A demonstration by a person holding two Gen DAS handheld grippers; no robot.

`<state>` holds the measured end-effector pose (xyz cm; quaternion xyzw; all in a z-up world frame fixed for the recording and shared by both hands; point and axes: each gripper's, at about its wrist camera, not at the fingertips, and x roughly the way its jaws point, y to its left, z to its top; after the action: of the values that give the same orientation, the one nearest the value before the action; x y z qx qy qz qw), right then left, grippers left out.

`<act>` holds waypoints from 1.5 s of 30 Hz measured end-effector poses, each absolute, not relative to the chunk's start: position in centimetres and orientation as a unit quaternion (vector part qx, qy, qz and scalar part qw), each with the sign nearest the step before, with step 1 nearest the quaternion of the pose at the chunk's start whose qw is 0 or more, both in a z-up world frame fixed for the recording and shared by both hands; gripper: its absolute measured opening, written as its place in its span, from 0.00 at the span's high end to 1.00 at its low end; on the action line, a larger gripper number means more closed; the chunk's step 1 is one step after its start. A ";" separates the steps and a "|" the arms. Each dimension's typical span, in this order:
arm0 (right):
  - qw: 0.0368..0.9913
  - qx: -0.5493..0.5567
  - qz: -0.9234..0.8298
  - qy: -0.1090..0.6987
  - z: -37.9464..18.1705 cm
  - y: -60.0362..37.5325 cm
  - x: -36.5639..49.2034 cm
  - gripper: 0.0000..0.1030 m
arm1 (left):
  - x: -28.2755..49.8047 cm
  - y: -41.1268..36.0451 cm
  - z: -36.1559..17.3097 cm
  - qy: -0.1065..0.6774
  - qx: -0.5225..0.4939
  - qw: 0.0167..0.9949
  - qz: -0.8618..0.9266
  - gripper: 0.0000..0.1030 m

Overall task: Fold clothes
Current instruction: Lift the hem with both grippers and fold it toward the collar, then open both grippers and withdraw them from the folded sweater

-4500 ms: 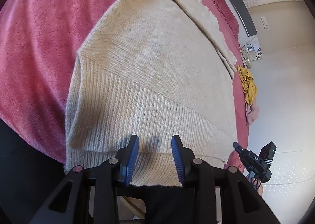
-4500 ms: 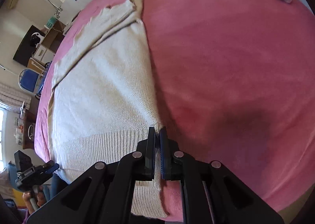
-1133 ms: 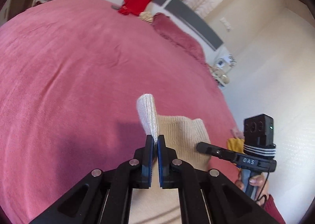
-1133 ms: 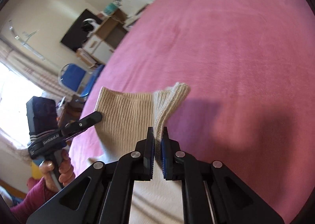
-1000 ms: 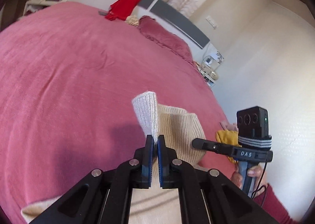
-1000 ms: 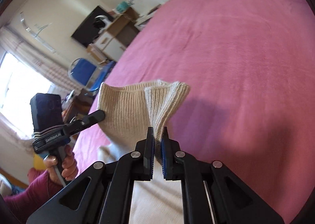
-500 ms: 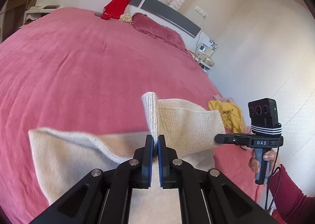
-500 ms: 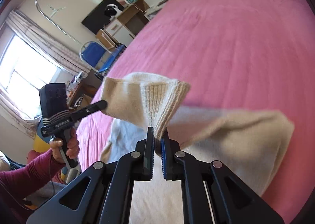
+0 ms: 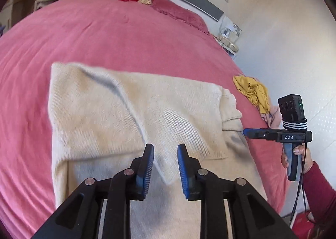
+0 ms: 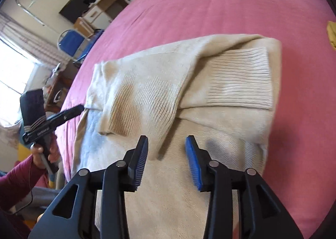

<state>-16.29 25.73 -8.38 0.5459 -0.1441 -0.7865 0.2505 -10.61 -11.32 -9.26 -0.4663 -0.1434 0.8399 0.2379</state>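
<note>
Sweaters: one cream sweater (image 9: pixel 130 100), folded over on the bed (image 9: pixel 105 33).
Grippers: left gripper (image 9: pixel 164 165) and right gripper (image 10: pixel 167 161), two, jaws just parted, gripping nothing.

Cream knit sweater (image 9: pixel 117 113) folded over on pink bedspread (image 9: pixel 84 35)
The ribbed hem is laid across the body, filling the frame's centre.

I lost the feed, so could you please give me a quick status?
Both grippers, left and right, jaws just opened, empty. Cream sweater folded over on the pink bed. Nothing in the way.
</note>
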 end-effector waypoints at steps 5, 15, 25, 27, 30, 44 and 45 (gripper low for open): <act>0.242 0.540 -0.788 -0.168 -7.7 22.9 -17.6 0.57 | -10.3 -12.6 -8.7 -0.199 -0.455 0.225 0.838 0.77; 0.139 0.615 -0.773 -0.067 -13.1 19.4 -18.9 0.81 | -13.5 -6.7 -13.8 -0.139 -0.554 0.184 0.800 0.79; 0.132 0.466 -0.874 -0.050 -2.7 20.7 -13.8 0.56 | -9.0 -8.1 -6.9 -0.134 -0.481 0.221 0.838 0.78; 0.153 0.419 -0.891 -0.087 0.1 21.2 -11.8 0.37 | -7.9 -8.4 -5.2 -0.140 -0.468 0.226 0.843 0.78; 0.143 0.320 -0.934 -0.077 4.7 20.7 -7.6 0.14 | -6.2 -9.0 -3.0 -0.151 -0.449 0.231 0.850 0.78; 0.022 0.490 -0.866 -0.096 -2.3 22.8 -13.1 0.00 | -4.2 -11.9 -3.1 -0.194 -0.457 0.192 0.846 0.77; 0.031 0.509 -0.853 -0.112 -3.2 23.1 -13.8 0.00 | -4.6 -12.0 -3.3 -0.197 -0.460 0.193 0.844 0.77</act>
<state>-13.83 23.09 -3.17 0.5086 -0.1124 -0.8531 0.0314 -4.63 -11.98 -3.31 -0.4601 -0.1972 0.8440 0.1926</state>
